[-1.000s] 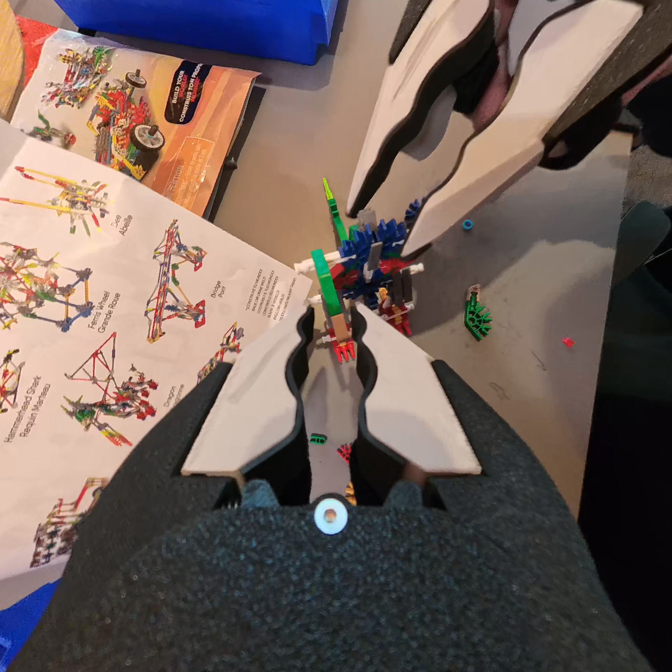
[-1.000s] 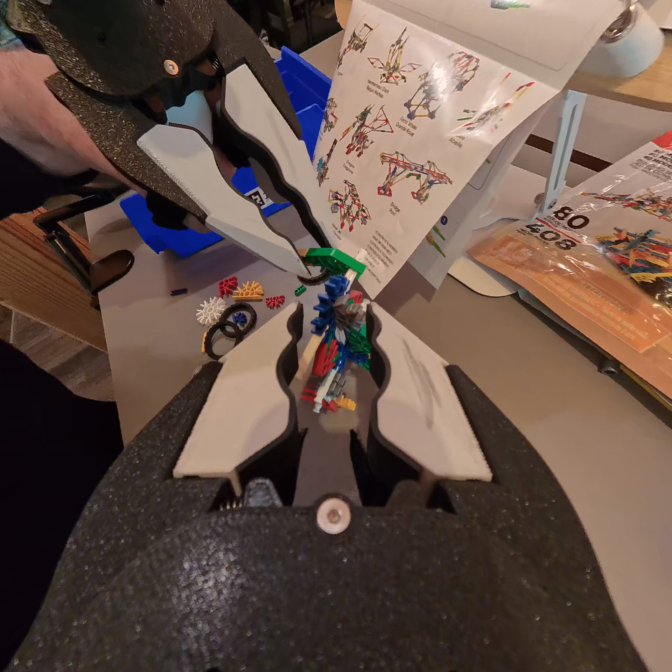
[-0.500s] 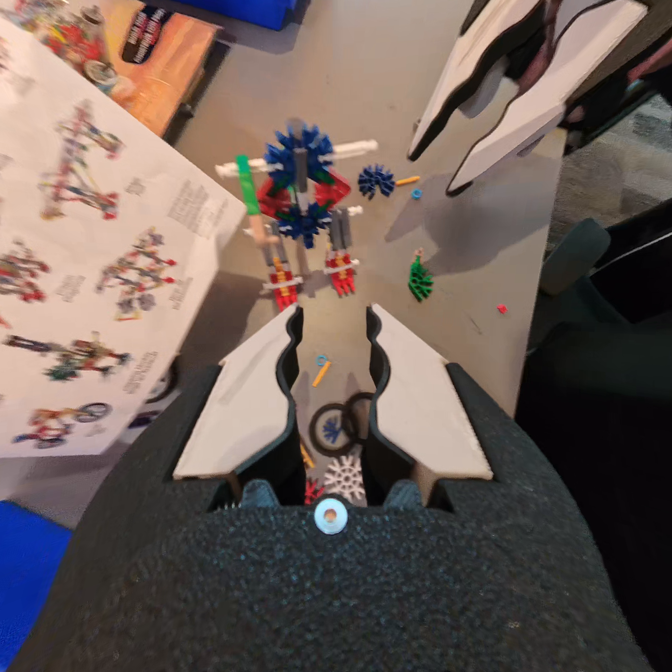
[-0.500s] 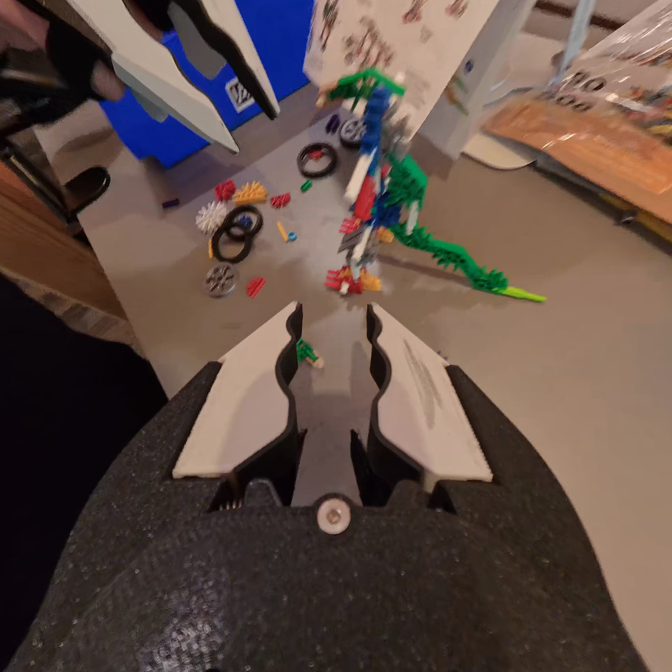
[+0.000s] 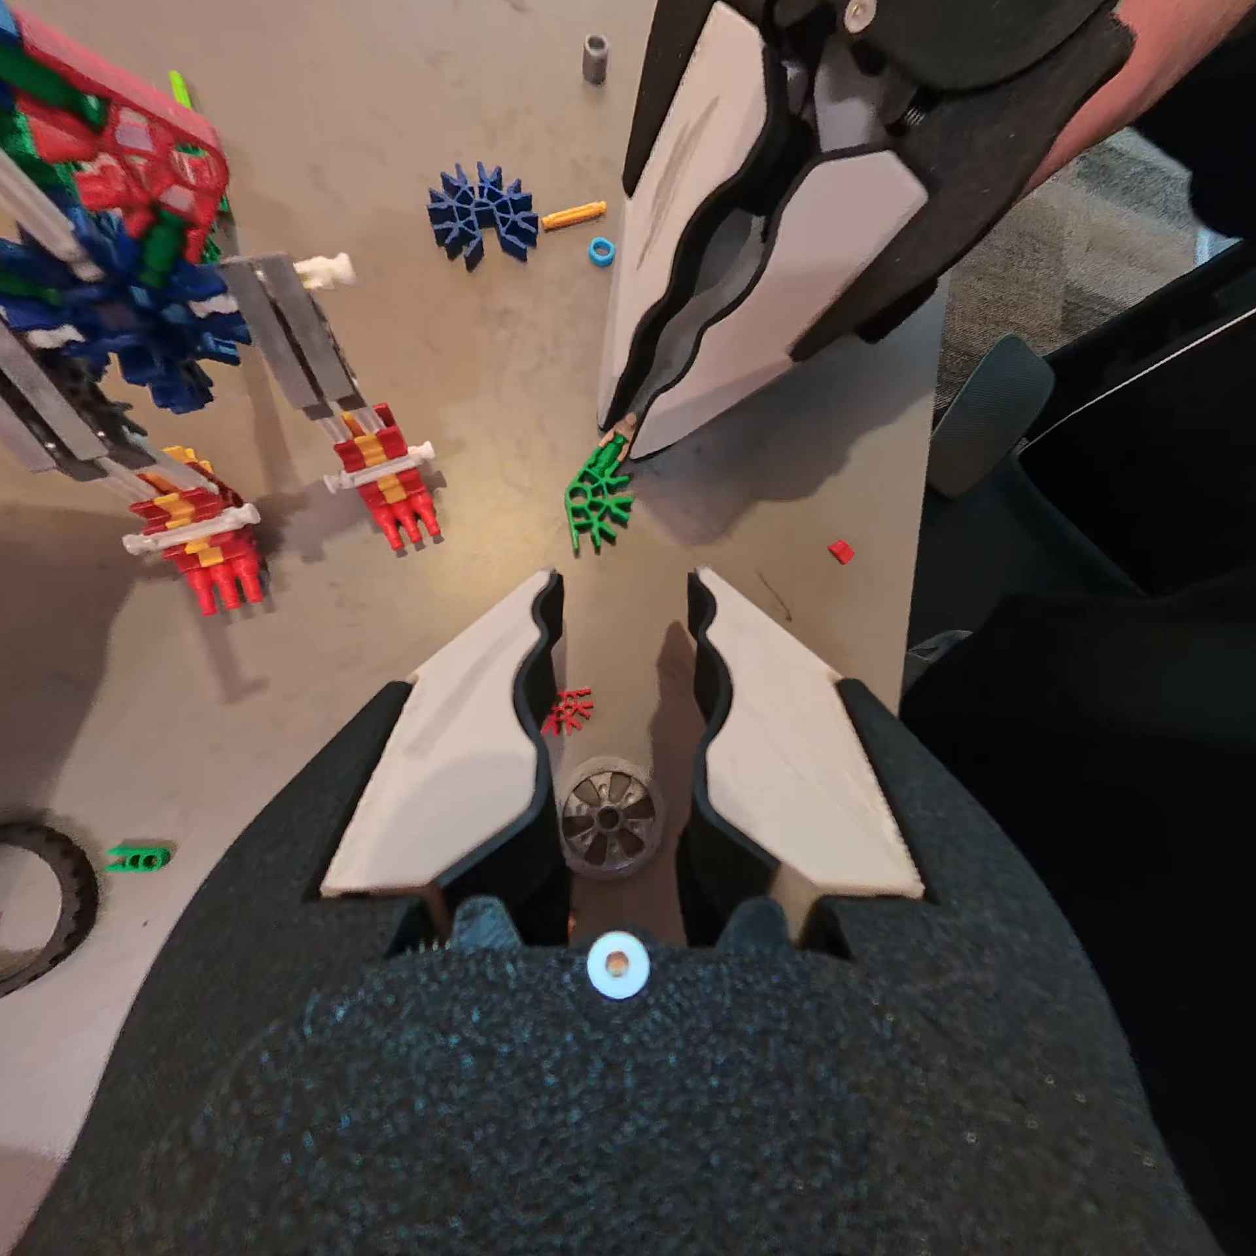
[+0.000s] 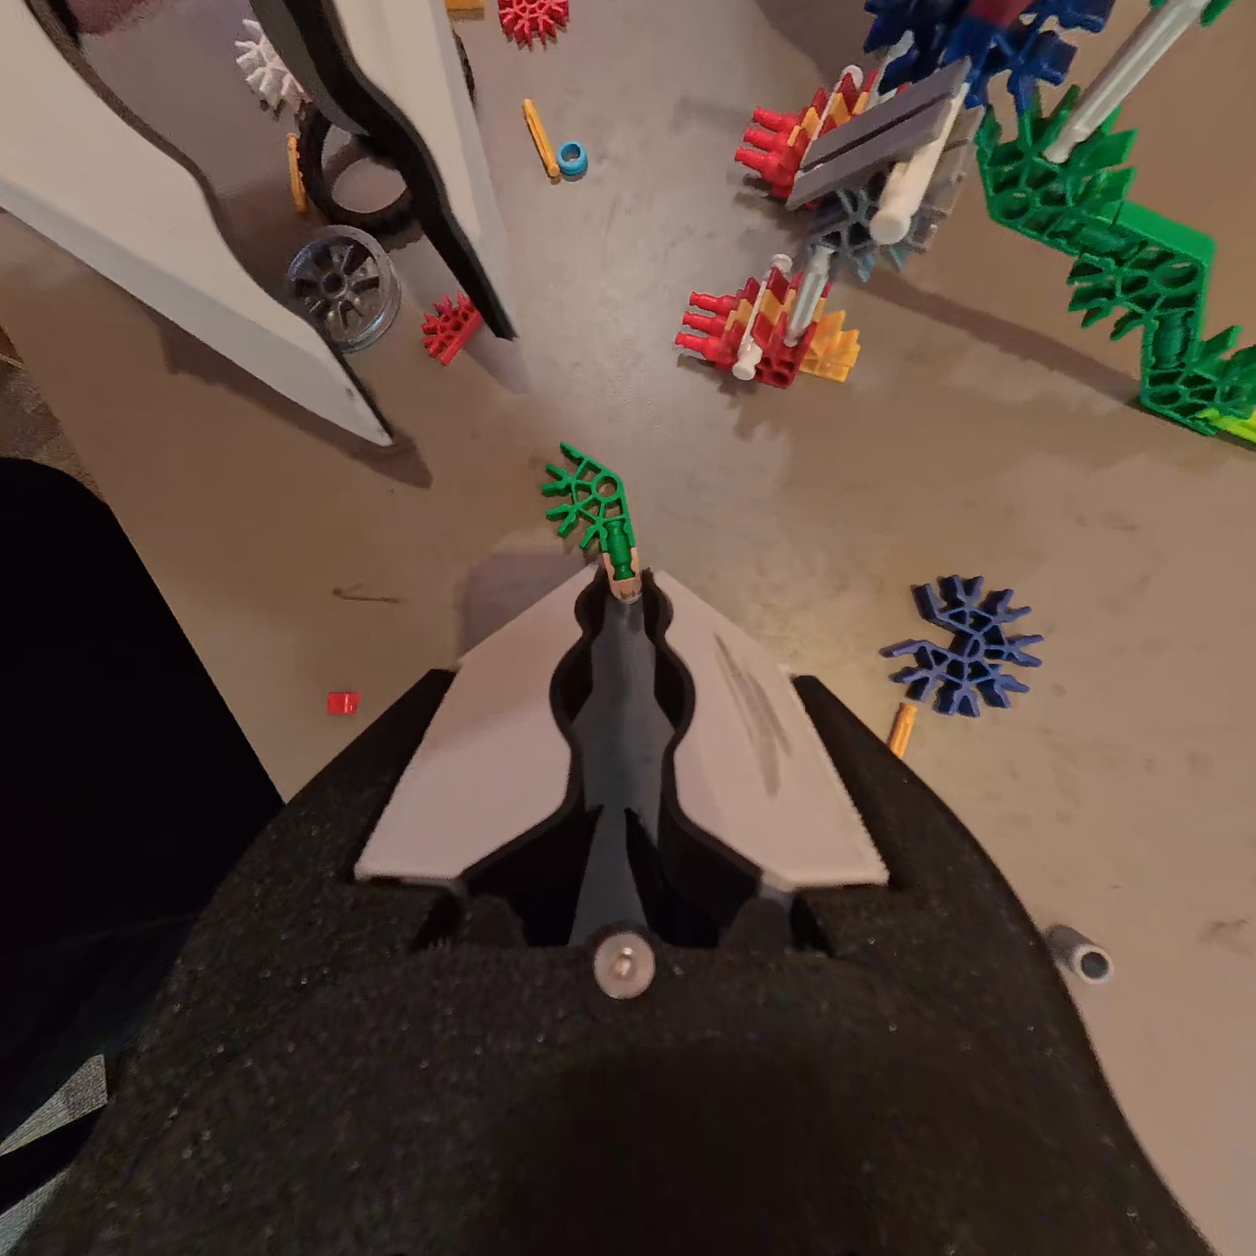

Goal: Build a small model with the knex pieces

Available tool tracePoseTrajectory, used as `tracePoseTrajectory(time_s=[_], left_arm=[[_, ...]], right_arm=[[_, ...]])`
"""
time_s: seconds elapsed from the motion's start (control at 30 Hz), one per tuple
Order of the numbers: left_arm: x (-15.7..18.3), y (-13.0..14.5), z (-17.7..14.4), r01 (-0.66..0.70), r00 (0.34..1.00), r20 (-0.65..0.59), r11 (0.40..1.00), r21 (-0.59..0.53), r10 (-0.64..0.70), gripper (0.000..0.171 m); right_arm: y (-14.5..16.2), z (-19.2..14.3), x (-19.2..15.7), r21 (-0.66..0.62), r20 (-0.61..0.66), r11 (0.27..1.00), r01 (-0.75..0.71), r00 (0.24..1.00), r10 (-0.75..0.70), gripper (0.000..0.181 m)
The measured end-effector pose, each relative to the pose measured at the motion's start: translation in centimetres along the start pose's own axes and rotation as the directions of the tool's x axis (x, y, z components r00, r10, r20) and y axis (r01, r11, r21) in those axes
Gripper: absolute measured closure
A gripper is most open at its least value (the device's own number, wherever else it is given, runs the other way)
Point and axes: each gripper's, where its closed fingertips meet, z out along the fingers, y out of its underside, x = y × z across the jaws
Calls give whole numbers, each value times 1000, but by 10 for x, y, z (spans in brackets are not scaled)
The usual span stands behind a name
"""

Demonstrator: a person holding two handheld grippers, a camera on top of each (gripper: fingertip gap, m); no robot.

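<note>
A small green connector piece [image 6: 592, 501] with a short green rod and a tan tip lies on the grey table. My right gripper [image 6: 624, 583] is shut on its tan end; this shows in the left wrist view too, on the same green connector piece [image 5: 598, 495], with the right gripper [image 5: 624, 435] above it. My left gripper [image 5: 625, 598] is open and empty, just short of the green piece, above a grey wheel hub [image 5: 608, 822] and a small red connector [image 5: 568, 711]. A multicoloured toy model [image 5: 143, 326] on red-toed feet [image 6: 754, 333] stands to the left.
Loose parts lie about: a blue snowflake connector [image 6: 965, 646], an orange rod [image 5: 572, 216], a blue ring [image 5: 601, 253], a grey sleeve [image 6: 1080, 955], a small red clip [image 5: 841, 552], a black tyre [image 5: 34, 897]. The table's edge [image 5: 914, 544] runs on the right, beside a dark chair. One gripper's finger ends stand about 7 cm off the other's. About 8 cm separates my right fingertips from the orange rod [image 5: 572, 216].
Both grippers let go of the toy model, which now stands alone. They moved down toward the table's edge, and the right gripper shut on the green connector piece.
</note>
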Motion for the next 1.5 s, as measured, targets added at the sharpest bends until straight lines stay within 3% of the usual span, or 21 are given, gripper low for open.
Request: tracePoseTrajectory(time_s=[0.2, 0.33, 0.4, 0.53, 0.73, 0.87, 1.0, 1.27, 1.5], left_arm=[[-6, 3, 10, -48, 997, 56, 999, -3, 48, 135], [-7, -6, 10, -53, 997, 67, 997, 58, 49, 137], [-4, -12, 6, 9, 1000, 15, 994, 107, -10, 141], [5, -31, -9, 224, 962, -209, 943, 247, -174, 154], [11, -47, -30, 394, 880, -404, 858, 330, -249, 150], [9, -57, -42, 491, 828, -486, 781, 387, -280, 160], [5, -59, -49, 513, 818, -502, 750, 418, -280, 167], [8, -68, -69, 334, 893, -436, 814, 476, -111, 168], [11, -76, -72, 257, 905, -424, 839, 480, -34, 168]], right_arm=[[-7, -5, -6, 69, 4, 997, -36, 999, 36, 172], [-23, -20, -7, 153, -38, 988, 1, 999, 4, 172], [-32, -30, -9, 188, -59, 981, 41, 998, -31, 172], [-45, -43, -14, 218, -95, 969, 115, 991, -96, 172], [-59, -55, -15, 246, -165, 949, 197, 973, -160, 172], [-67, -57, -16, 234, -232, 934, 270, 948, -216, 172], [-77, -62, -18, 257, -266, 916, 307, 934, -238, 172], [-91, -80, -22, 426, -22, 904, 34, 999, -27, 155], [-98, -74, -27, 431, 113, 899, -83, 993, 37, 169]])
